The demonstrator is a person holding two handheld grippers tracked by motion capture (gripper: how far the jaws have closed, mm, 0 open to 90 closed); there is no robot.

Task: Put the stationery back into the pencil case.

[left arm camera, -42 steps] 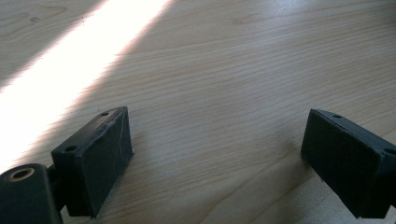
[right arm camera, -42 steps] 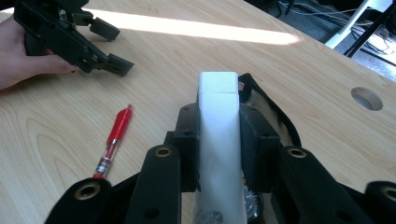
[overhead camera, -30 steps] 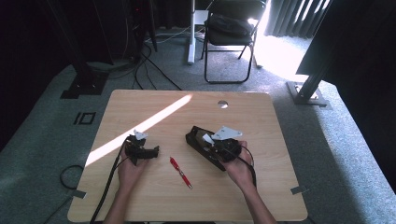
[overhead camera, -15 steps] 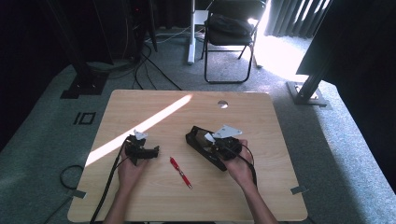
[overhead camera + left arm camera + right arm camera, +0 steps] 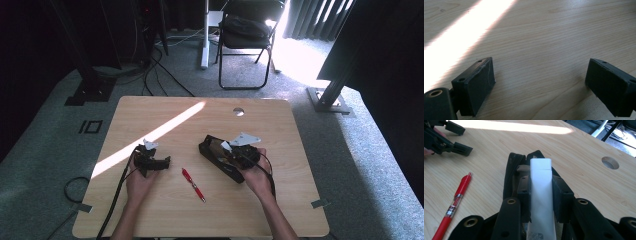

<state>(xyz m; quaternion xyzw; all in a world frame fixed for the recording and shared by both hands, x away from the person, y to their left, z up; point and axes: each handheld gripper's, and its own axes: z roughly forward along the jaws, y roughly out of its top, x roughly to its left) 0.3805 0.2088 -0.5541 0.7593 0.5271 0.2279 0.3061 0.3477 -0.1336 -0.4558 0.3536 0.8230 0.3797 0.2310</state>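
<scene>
Right tongs point(image 5: 227, 150) slightly nearer person.

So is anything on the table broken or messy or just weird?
Nothing looks broken or spilled. The red pen lies loose and slanted on the wooden table, outside the open black pouch. The right gripper is shut on a white flat-capped tube above that pouch. The left gripper rests open, with nothing between its jaws.

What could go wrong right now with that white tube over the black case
The right gripper is clamped on the white tube above the open black case. Squeezing a soft tube may push its contents out or let it slide between the pads. The case opening looks narrow, so the tube could catch on its rim and shove the case, since the left gripper is open on the bare table, not steadying it. The red pen lies close and could get knocked.
</scene>
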